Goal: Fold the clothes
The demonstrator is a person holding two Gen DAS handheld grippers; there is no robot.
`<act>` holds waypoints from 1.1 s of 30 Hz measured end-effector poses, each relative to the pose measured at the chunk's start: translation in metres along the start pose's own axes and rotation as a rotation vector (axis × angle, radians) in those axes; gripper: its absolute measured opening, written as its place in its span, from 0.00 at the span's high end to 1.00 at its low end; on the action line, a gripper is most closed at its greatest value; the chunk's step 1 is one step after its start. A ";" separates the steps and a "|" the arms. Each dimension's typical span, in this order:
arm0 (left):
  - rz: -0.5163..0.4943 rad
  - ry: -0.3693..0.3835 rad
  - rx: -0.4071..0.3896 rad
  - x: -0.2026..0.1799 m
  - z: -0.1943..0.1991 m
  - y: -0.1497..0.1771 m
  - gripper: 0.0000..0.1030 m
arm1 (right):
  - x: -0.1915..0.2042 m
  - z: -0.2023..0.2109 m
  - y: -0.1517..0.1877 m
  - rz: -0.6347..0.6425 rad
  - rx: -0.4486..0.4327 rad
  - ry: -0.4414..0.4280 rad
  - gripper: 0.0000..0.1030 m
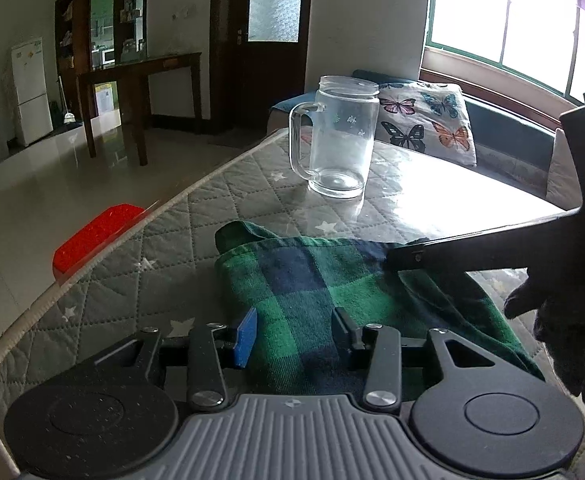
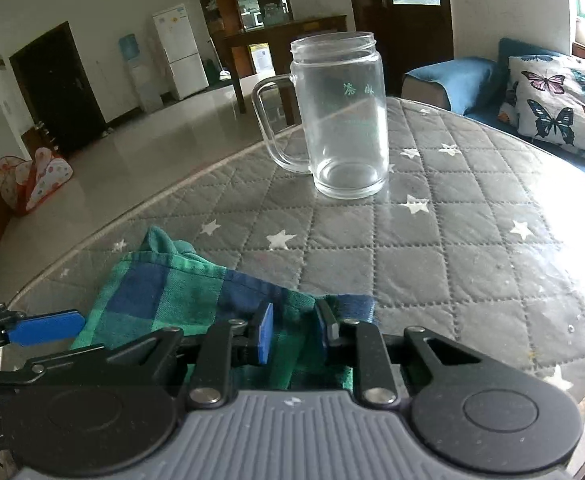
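Observation:
A green and blue plaid cloth (image 1: 304,280) lies loosely folded on the quilted grey table (image 1: 152,240). My left gripper (image 1: 295,332) is open, its fingers spread wide over the cloth's near part. My right gripper (image 2: 295,330) is open with its jaws partly narrowed, and a ridge of the cloth (image 2: 164,292) sits between the pads. In the left wrist view the right gripper (image 1: 396,258) comes in from the right, held by a dark gloved hand (image 1: 564,320), with its tip on the cloth's far edge. The left gripper's blue pad (image 2: 48,332) shows at the cloth's left side.
An empty glass mug (image 1: 342,140) (image 2: 344,120) stands on the table (image 2: 452,260) just beyond the cloth. A red stool (image 1: 92,236) sits by the table's left edge. A butterfly pillow (image 1: 424,120) (image 2: 560,100) lies on a blue sofa behind.

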State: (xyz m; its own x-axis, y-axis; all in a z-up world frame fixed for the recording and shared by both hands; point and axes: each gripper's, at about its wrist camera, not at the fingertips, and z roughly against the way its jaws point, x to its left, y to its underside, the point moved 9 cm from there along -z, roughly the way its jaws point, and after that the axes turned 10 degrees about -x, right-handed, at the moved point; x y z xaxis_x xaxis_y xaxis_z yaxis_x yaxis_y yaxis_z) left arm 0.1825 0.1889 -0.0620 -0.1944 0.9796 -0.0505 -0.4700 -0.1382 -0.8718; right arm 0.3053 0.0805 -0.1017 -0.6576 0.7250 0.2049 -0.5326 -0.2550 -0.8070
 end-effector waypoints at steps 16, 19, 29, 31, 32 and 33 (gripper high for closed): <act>-0.041 0.078 -0.001 -0.029 0.025 0.018 0.57 | 0.012 0.068 0.047 0.061 0.041 -0.036 0.79; -0.063 0.089 -0.004 -0.036 0.031 0.023 0.56 | 0.009 0.081 0.053 0.071 0.022 -0.003 0.79; -0.134 0.144 0.019 -0.057 0.049 0.047 0.56 | 0.033 0.109 0.068 0.111 -0.022 -0.046 0.79; -0.147 0.154 0.023 -0.060 0.053 0.051 0.56 | 0.030 0.112 0.075 0.108 -0.013 -0.029 0.81; -0.152 0.156 0.023 -0.060 0.054 0.052 0.56 | 0.028 0.114 0.079 0.107 -0.008 -0.020 0.82; -0.157 0.158 0.023 -0.061 0.056 0.052 0.56 | 0.026 0.115 0.083 0.106 -0.003 -0.012 0.82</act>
State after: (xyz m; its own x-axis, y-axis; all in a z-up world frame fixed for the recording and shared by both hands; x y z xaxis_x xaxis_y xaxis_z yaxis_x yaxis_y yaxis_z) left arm 0.1220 0.1137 -0.0773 0.0194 0.9998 0.0074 -0.5032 0.0162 -0.8640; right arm 0.1828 0.0048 -0.0993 -0.7162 0.6866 0.1250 -0.4583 -0.3275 -0.8263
